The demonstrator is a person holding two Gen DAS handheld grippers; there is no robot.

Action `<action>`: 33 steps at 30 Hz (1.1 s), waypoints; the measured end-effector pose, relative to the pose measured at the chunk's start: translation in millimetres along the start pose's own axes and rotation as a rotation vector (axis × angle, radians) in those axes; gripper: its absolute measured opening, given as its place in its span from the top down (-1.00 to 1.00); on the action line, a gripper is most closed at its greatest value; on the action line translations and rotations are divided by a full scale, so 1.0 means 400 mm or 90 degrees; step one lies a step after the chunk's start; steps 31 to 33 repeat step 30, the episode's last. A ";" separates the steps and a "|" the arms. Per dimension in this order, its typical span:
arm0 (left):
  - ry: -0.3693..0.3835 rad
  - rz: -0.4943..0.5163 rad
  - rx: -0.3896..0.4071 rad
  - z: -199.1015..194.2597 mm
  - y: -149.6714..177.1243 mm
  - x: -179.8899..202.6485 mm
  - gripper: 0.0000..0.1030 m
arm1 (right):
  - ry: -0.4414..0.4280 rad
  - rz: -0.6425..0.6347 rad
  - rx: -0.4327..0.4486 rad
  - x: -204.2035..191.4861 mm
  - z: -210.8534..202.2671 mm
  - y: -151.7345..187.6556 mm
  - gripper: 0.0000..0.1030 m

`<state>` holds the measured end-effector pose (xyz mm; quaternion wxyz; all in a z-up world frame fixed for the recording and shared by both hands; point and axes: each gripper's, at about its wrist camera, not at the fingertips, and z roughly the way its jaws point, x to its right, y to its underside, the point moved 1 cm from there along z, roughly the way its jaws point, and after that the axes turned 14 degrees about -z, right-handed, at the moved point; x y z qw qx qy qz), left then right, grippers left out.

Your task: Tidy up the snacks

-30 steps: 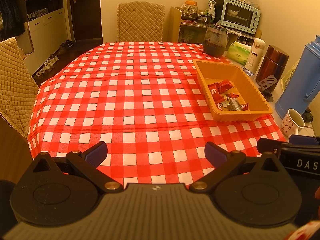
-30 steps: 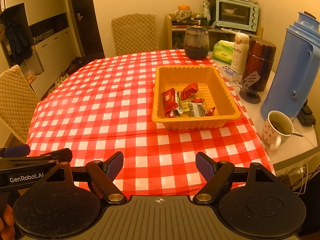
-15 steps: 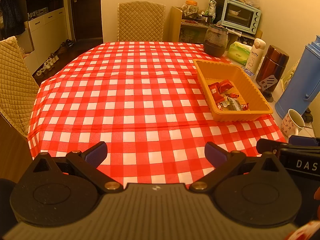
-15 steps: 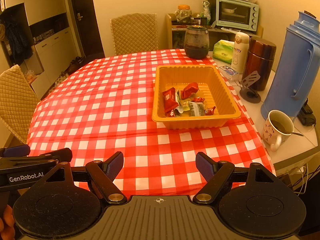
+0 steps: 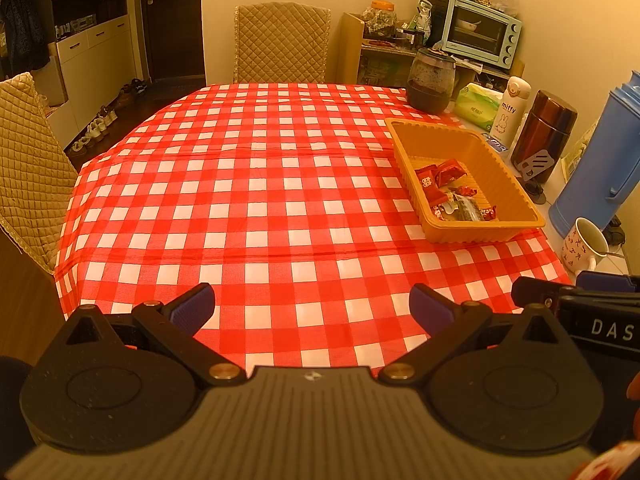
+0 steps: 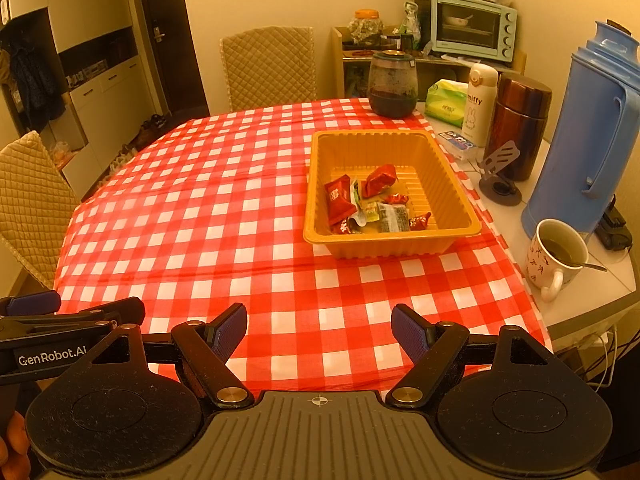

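Both the left tongs [image 5: 310, 304] and the right tongs [image 6: 319, 330] are hanging released and empty over the near edge of the red-and-white checked table [image 6: 224, 216]. The small foil-wrapped snacks [image 6: 370, 202] are lying heaped inside the ribbed orange plastic tray [image 6: 390, 246], well apart from both tongs. They are looking light, crinkly and slippery, so pinching 1 across its flat middle is probably suiting best.

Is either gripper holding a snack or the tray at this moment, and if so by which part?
Nothing is held. The left gripper and right gripper both stand open over the checked tablecloth, short of the orange tray where the wrapped snacks lie.
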<state>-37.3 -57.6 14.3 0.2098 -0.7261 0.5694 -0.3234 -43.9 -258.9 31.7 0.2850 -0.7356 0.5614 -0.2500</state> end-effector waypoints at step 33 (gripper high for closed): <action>0.001 -0.010 0.013 -0.005 0.007 0.004 -1.00 | 0.001 0.001 0.001 0.003 0.001 0.004 -0.53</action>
